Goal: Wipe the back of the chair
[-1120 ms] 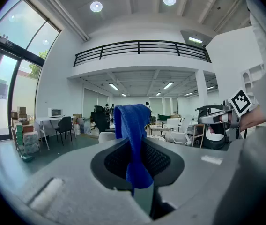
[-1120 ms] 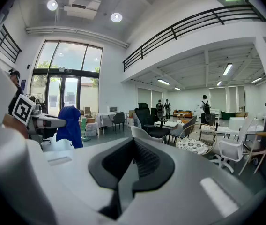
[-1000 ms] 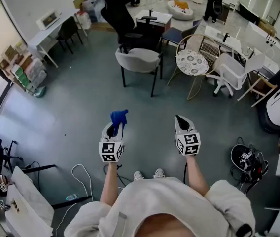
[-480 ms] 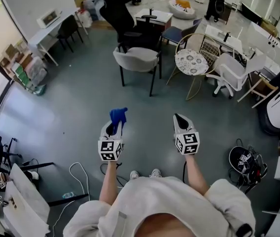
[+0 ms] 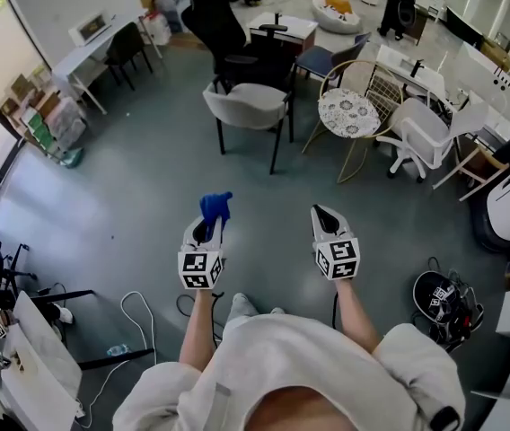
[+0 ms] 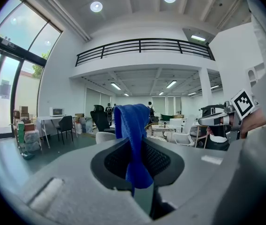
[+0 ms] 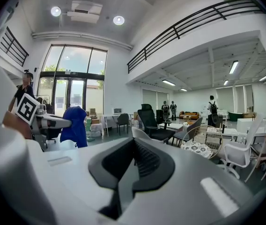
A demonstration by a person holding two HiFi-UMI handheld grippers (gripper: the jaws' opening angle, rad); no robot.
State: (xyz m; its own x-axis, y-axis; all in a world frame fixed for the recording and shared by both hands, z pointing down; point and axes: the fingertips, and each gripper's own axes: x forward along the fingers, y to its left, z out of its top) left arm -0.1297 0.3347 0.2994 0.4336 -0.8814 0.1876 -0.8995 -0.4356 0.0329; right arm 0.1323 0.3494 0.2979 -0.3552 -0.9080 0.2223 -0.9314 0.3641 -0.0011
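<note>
Left claw [image 5: 209,229] pinches 1 blue cloth [image 5: 215,206]; right claw [image 5: 321,215] closed, empty.

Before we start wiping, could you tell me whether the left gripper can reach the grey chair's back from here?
Probably not yet. The left gripper, shut on the blue cloth, is held well short of the grey chair; only open floor lies between, so stepping closer should do.

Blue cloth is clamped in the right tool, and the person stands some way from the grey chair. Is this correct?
Not quite. The blue cloth is clamped in the left tool, as the left gripper view shows; the right tool is shut on nothing. The grey chair is indeed some way off.
</note>
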